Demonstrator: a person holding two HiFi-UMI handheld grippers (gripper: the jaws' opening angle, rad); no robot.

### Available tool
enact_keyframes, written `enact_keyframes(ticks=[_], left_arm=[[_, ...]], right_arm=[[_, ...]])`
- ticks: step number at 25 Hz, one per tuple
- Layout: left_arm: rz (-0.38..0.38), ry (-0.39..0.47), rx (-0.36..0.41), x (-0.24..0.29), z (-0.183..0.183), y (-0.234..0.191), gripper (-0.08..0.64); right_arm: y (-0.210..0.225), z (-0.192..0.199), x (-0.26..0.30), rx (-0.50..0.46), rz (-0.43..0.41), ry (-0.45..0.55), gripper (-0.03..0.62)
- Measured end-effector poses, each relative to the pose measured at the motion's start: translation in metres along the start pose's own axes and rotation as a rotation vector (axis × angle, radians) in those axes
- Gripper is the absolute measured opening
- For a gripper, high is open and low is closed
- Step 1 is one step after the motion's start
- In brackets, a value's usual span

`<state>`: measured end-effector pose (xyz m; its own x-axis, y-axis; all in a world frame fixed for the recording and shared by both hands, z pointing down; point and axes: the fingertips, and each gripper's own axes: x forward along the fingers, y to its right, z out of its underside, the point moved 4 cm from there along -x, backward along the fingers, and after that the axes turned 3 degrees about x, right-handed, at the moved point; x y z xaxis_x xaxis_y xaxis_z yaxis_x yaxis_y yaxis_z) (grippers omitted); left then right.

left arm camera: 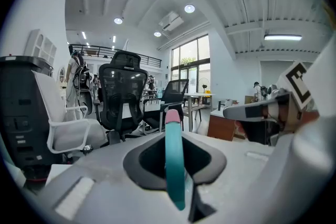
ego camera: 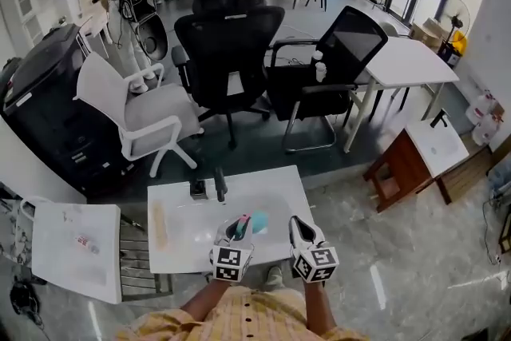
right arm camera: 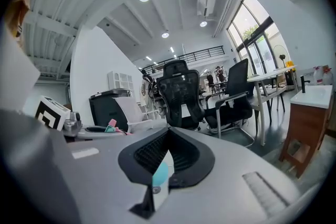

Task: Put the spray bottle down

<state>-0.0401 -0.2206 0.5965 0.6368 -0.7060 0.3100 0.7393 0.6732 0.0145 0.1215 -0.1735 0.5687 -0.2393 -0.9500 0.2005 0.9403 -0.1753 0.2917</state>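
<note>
The spray bottle (ego camera: 254, 223), teal with a pink tip, stands out of my left gripper (ego camera: 237, 229), which is shut on it above the near half of the white table (ego camera: 275, 192). In the left gripper view the teal part (left arm camera: 174, 165) stands upright in the dark gap between the jaws. My right gripper (ego camera: 297, 229) hovers just right of the bottle and apart from it. Its jaws look shut with nothing between them. From the right gripper view the bottle's pink tip (right arm camera: 111, 125) shows at the far left.
A dark fixture (ego camera: 207, 188) stands at the table's far edge. Beyond it are a white chair (ego camera: 136, 112) and two black chairs (ego camera: 227, 44) (ego camera: 319, 80). A small white table (ego camera: 76, 251) lies left, a wooden cabinet (ego camera: 403, 168) right.
</note>
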Motion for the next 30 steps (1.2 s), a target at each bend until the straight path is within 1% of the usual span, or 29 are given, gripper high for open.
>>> enact_keyframes(ticks=[4, 6, 9, 15, 18, 22, 30], left_arm=[[-0.055, 0.001, -0.004, 0.028, -0.012, 0.002, 0.051], [-0.086, 0.008, -0.018, 0.04, -0.018, -0.001, 0.051], [-0.11, -0.003, -0.037, 0.057, -0.018, -0.002, 0.051], [-0.161, -0.004, -0.042, 0.096, -0.024, -0.01, 0.051], [-0.189, -0.019, -0.033, 0.114, -0.022, -0.015, 0.051], [-0.23, -0.037, -0.04, 0.133, -0.022, -0.018, 0.051], [-0.27, -0.09, -0.042, 0.168, -0.013, -0.023, 0.051]], right_arm=[[0.026, -0.005, 0.022, 0.006, -0.051, -0.022, 0.0], [0.036, -0.006, 0.032, 0.014, -0.072, -0.032, 0.0], [0.053, -0.008, 0.042, 0.019, -0.092, -0.048, 0.0], [0.081, -0.012, 0.066, 0.013, -0.133, -0.069, 0.0], [0.094, -0.012, 0.076, 0.018, -0.153, -0.083, 0.0], [0.105, -0.008, 0.084, 0.028, -0.19, -0.115, 0.0], [0.125, -0.006, 0.1, 0.04, -0.232, -0.126, 0.0]])
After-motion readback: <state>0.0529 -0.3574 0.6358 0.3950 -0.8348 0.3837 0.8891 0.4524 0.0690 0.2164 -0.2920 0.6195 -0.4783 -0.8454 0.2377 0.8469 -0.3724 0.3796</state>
